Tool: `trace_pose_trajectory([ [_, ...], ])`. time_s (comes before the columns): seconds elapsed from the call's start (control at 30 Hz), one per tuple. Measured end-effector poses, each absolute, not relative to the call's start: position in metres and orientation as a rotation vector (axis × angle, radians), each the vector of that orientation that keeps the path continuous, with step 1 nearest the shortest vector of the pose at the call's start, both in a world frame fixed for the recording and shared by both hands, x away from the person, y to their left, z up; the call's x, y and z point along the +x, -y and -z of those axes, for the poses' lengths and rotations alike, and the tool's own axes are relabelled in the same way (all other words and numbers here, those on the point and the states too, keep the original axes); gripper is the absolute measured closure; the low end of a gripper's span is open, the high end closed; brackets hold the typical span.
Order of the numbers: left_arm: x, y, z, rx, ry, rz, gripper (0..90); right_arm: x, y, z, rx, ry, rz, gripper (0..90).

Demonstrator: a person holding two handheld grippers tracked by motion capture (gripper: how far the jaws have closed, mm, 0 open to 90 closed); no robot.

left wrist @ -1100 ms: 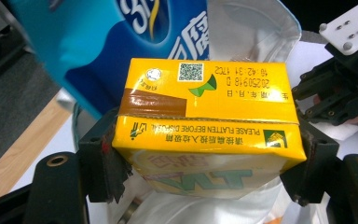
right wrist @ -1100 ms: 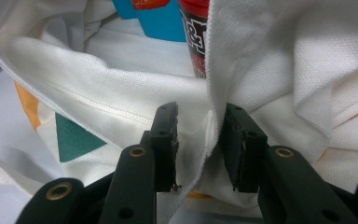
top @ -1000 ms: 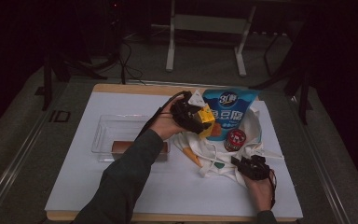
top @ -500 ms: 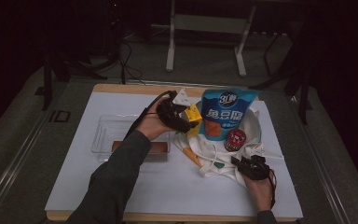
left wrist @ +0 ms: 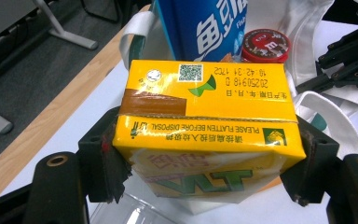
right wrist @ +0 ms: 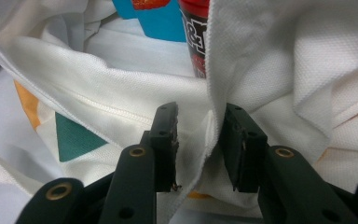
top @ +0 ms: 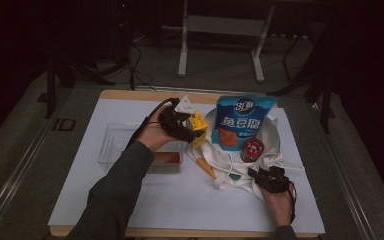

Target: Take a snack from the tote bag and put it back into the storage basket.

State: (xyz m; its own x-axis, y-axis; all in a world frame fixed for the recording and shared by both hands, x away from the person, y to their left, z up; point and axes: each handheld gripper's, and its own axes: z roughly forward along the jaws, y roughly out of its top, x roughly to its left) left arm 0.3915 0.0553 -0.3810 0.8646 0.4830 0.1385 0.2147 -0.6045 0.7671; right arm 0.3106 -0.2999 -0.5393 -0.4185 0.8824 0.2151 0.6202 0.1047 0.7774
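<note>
My left gripper [top: 192, 131] [left wrist: 209, 161] is shut on a yellow drink carton [top: 198, 126] [left wrist: 205, 107], gripped by its two ends and held just left of a white tote bag [top: 230, 170]. A blue pouch [top: 242, 127] [left wrist: 200, 23] stands upright in the bag, with a red-lidded can [top: 253, 149] [left wrist: 265, 44] beside it. At the bag's near right edge my right gripper [top: 267, 176] [right wrist: 199, 135] is shut on a fold of the white fabric [right wrist: 270, 70]. The can [right wrist: 193, 42] rises just beyond that fold.
A clear plastic tray [top: 120, 145] lies left of the bag on the white mat [top: 180, 200], with a flat orange-brown item [top: 166, 159] at its near right corner. The table's wooden far edge [top: 130, 94] and metal stand legs lie behind.
My left gripper has carried the yellow carton leftward, away from the blue pouch and out over the tray's right end. The right gripper has stayed put on the bag's fabric.
</note>
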Motion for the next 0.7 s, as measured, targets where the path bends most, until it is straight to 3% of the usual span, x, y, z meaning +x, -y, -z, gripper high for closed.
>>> trace_pose_trajectory([
  [0.7, 0.392, -0.075, 0.388, 2.248, -0.567, -0.475, 27.7, 0.311, 0.300, 0.539, 1.480, -2.083, -1.218, 66.8],
])
